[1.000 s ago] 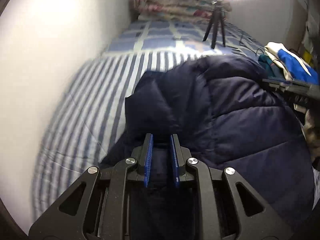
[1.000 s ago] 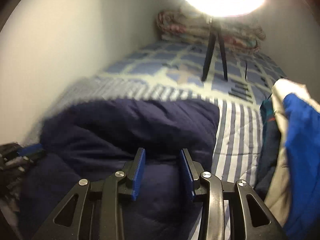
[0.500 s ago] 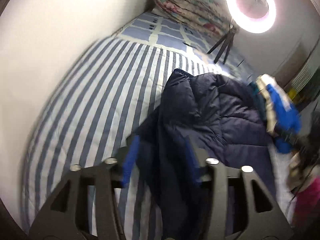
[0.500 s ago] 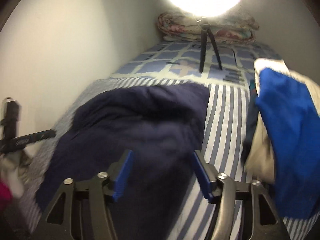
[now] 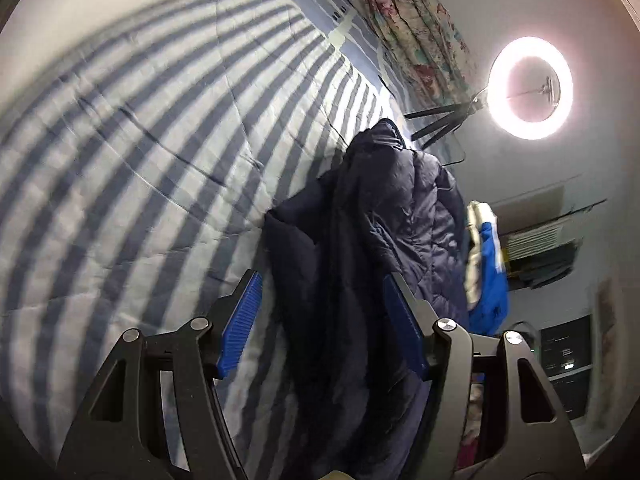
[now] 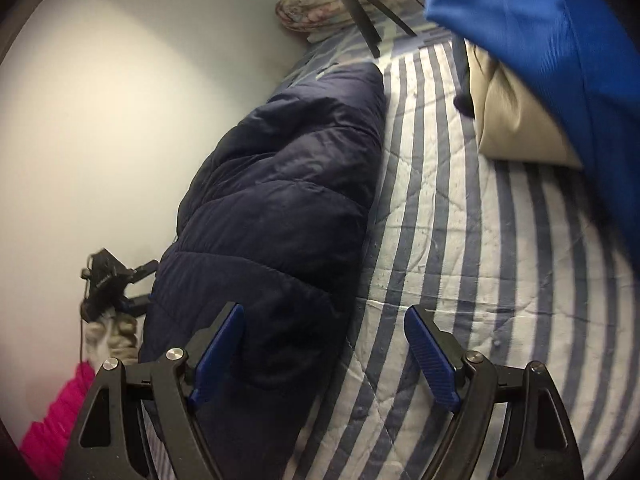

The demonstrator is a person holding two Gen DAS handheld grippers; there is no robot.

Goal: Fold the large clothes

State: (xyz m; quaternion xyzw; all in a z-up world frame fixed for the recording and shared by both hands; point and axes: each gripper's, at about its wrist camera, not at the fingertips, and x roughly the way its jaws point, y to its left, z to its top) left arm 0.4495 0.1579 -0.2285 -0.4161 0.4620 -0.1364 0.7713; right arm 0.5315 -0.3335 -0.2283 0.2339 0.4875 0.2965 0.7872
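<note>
Left wrist view looks down on a bed with a blue-and-white striped quilt point(image 5: 152, 152), where the dark navy puffer jacket point(image 5: 376, 240) lies in a long bundled heap. The left tool point(image 5: 324, 320) has its jaws opening, standing well apart; the jacket's near end lies between the blue pads point(image 5: 240, 320), which do not press on it. Beyond the jacket sit a folded floral blanket point(image 5: 416, 36), a lit ring light point(image 5: 530, 88) on a tripod, and a pile of blue and cream clothes point(image 5: 486, 264) just beside the jacket. Right wrist view shows the same jacket point(image 6: 280, 200) stretched along the striped quilt point(image 6: 460, 240) close to the white wall. The right tool point(image 6: 324, 352) is also opening, its jaws wide; the jacket's edge lies by the left-hand pad while the other pad hangs over bare quilt, nothing gripped. The blue and cream clothes point(image 6: 540, 60) fill the upper right, and the other tool point(image 6: 108, 280) shows small beyond the jacket, above a pink sleeve point(image 6: 56, 424).
</note>
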